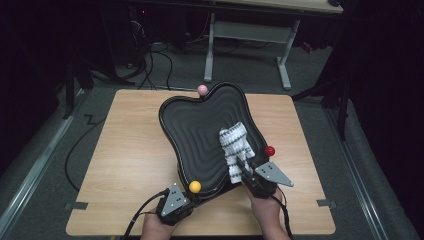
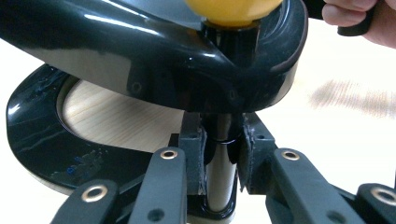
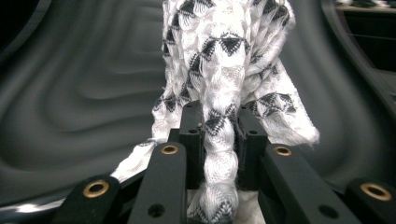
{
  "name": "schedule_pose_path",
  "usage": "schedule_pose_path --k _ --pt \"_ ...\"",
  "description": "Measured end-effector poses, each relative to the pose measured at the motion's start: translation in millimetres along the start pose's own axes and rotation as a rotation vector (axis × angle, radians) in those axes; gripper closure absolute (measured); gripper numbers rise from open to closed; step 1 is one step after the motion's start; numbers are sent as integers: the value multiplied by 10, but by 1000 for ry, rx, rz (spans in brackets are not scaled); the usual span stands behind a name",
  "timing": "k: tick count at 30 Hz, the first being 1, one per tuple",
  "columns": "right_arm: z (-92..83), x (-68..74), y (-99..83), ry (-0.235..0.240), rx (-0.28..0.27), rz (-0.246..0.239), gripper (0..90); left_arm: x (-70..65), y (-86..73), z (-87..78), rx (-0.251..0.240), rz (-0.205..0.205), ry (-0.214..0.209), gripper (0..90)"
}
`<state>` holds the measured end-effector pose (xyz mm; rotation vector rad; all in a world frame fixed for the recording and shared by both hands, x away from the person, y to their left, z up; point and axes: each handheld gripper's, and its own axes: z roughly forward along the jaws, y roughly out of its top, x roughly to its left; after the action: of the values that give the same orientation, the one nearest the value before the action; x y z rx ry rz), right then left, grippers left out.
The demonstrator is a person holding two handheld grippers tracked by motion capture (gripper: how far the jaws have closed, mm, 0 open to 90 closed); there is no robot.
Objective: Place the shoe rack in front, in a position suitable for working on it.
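Grippers clamp tight: left gripper point(image 2: 223, 161) on the tray's post point(image 2: 220, 172), right gripper point(image 3: 220, 140) on the cloth point(image 3: 224, 70).

The left half of the table point(image 1: 125, 165) is free for passing. The black tray point(image 1: 200, 135) stands tilted over the middle, blocking the way toward the far edge.

Lab: floor cables point(image 1: 150, 65), desk frame point(image 1: 250, 37)

Glossy tray point(image 1: 200, 130) — knitted cloth point(image 1: 234, 145)
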<state>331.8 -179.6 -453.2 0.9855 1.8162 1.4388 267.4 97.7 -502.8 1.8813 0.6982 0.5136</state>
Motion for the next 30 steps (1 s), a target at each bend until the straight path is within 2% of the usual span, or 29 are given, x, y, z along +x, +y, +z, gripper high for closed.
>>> schedule_pose_path --k 1,5,8,11,16,22,26,30 --pt "-25 -91 -16 -33 3 9 773 0 1 0 1 0 0 742" --pt "-77 -256 -50 -101 6 28 773 -2 2 -1 2 2 2 742" --pt "-104 -332 -74 -135 11 32 773 -4 3 -1 3 3 3 742" --pt "-117 -365 -93 -159 12 7 773 -5 4 -1 4 5 4 742" --pt "-117 -361 -97 -165 10 7 773 -4 4 -2 4 6 3 742" --pt "-113 -364 -91 -151 10 30 773 2 3 -1 4 5 -1 742" --pt "-94 -313 -72 -118 12 27 776 6 5 1 6 -1 -4 743" --pt "-46 -150 -33 -60 8 -3 778 6 4 2 5 -1 -5 743"
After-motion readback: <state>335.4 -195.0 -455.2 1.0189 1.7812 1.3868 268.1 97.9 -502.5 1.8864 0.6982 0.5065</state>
